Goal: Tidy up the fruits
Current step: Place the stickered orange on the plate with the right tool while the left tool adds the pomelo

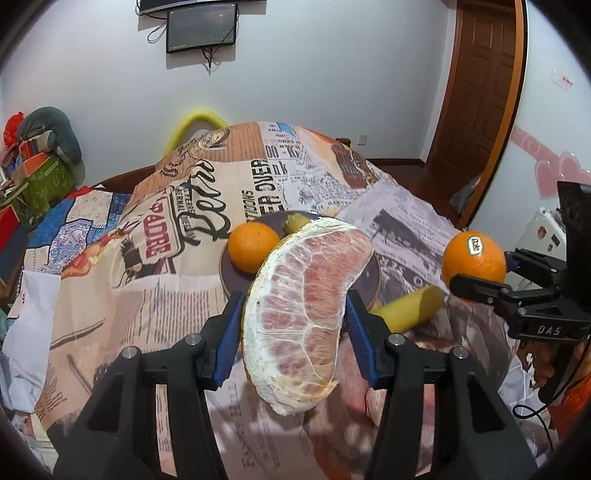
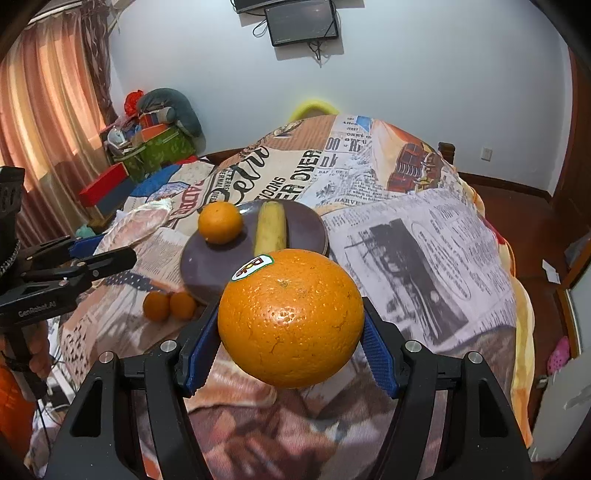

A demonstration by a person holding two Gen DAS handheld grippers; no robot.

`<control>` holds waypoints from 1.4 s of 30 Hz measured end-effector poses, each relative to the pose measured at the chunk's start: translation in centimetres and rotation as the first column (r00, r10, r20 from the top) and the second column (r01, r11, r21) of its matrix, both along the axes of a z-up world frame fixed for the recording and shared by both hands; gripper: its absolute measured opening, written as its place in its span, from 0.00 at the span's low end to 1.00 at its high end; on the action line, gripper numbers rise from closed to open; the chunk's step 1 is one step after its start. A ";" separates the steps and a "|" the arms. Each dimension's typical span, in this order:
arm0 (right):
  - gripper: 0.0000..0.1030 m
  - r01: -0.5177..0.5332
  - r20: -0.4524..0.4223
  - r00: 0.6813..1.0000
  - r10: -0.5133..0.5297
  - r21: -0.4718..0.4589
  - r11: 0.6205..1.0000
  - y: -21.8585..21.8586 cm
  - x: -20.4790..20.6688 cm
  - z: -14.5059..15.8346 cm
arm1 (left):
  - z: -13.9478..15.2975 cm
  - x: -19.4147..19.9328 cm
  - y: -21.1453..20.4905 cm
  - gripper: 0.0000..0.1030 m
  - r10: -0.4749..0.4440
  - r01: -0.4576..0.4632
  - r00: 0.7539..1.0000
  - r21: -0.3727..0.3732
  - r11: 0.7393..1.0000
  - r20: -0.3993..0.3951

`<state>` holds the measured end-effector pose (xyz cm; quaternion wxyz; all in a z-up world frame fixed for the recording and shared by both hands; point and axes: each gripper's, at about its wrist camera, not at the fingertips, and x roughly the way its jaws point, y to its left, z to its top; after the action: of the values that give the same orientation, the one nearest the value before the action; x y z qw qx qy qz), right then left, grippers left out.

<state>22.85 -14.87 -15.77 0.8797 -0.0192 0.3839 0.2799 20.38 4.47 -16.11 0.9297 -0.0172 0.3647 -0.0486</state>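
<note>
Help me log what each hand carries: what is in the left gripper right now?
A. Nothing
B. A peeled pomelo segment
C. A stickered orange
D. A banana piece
B: in the left wrist view the left gripper has its blue pads closed on the peeled pomelo segment; the stickered orange sits in the right gripper.

You face a pale wall [image 2: 424, 81] with a dark wall-mounted monitor [image 2: 302, 23] and dangling cables. Far left, pink curtains [image 2: 40, 110] glow with daylight beside stacked boxes [image 2: 147, 147]. Far right stands a brown wooden door [image 1: 480, 81] over dark wooden floor [image 2: 517, 199].
</note>
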 end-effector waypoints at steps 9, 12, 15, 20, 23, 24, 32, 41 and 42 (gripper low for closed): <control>0.65 -0.017 0.019 1.000 0.017 -0.020 1.000 1.1 3.4 -0.4 | -1.1 3.8 0.5 0.52 0.004 -0.004 1.000 -0.013 1.000 -0.007; 0.65 -0.029 0.024 0.999 0.029 -0.034 0.999 1.6 4.4 -0.7 | -1.6 5.1 0.6 0.52 -0.001 0.001 1.000 -0.016 1.000 -0.010; 0.65 -0.042 0.029 0.999 0.044 -0.059 0.997 2.2 5.5 -1.1 | -2.0 6.4 0.5 0.52 -0.005 0.005 1.000 -0.015 1.000 -0.014; 0.65 -0.064 0.015 0.998 0.065 -0.068 0.996 2.9 7.5 -1.9 | -2.3 8.7 0.4 0.52 -0.020 0.020 1.000 -0.007 1.000 -0.012; 0.65 -0.087 -0.010 0.996 0.087 -0.065 0.994 3.4 8.8 -2.5 | -2.4 10.1 0.2 0.52 -0.024 0.024 1.000 0.007 1.000 -0.013; 0.65 -0.097 -0.013 0.995 0.096 -0.071 0.993 3.6 9.1 -2.6 | -2.5 10.5 0.2 0.52 -0.024 0.025 1.000 0.007 1.000 -0.016; 0.65 -0.158 -0.033 0.987 0.156 -0.115 0.981 5.7 11.5 -3.7 | -3.5 12.9 0.5 0.52 -0.029 0.029 0.998 -0.002 1.000 -0.056; 0.64 -0.207 -0.079 0.977 0.199 -0.124 0.970 6.9 13.0 -4.4 | -4.3 14.5 0.5 0.52 -0.030 0.029 0.995 -0.008 1.000 -0.090; 0.64 -0.219 -0.087 0.974 0.209 -0.125 0.968 7.0 13.0 -4.4 | -4.3 14.6 0.6 0.52 -0.031 0.030 0.995 -0.009 0.999 -0.090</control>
<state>35.89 -7.84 -20.18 0.8263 -0.1093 0.4296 0.3474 34.94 5.05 -20.40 0.9113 -0.0171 0.4065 -0.0634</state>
